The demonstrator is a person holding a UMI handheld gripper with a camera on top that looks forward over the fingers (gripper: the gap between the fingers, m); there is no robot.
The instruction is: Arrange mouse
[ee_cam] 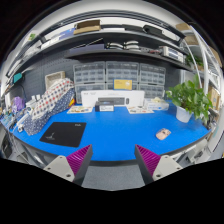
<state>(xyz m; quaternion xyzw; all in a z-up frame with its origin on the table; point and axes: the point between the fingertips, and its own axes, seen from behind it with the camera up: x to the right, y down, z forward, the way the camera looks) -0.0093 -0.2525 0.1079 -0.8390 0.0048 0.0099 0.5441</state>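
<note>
The gripper [113, 163] hangs over the near edge of the blue table [120, 130] with its fingers spread wide and nothing between them; the purple pads [80, 158] face each other across an empty gap. Ahead of the fingers and off to the left lies a black mouse mat [64, 133], bare on top. I cannot make out a mouse with any certainty: a small orange-and-white object [162, 133] sits ahead and to the right of the fingers, well apart from the mat, and it may be the mouse, but it is too small to tell.

The main risk, as I judge it, is going for the wrong thing, since that small object is not clearly a mouse. A potted plant [188, 98] stands just beyond it, so a reach from this angle could brush the leaves or tip the pot. A smooth, rounded shell could also slip from the pads if the fingers close off-centre
</note>
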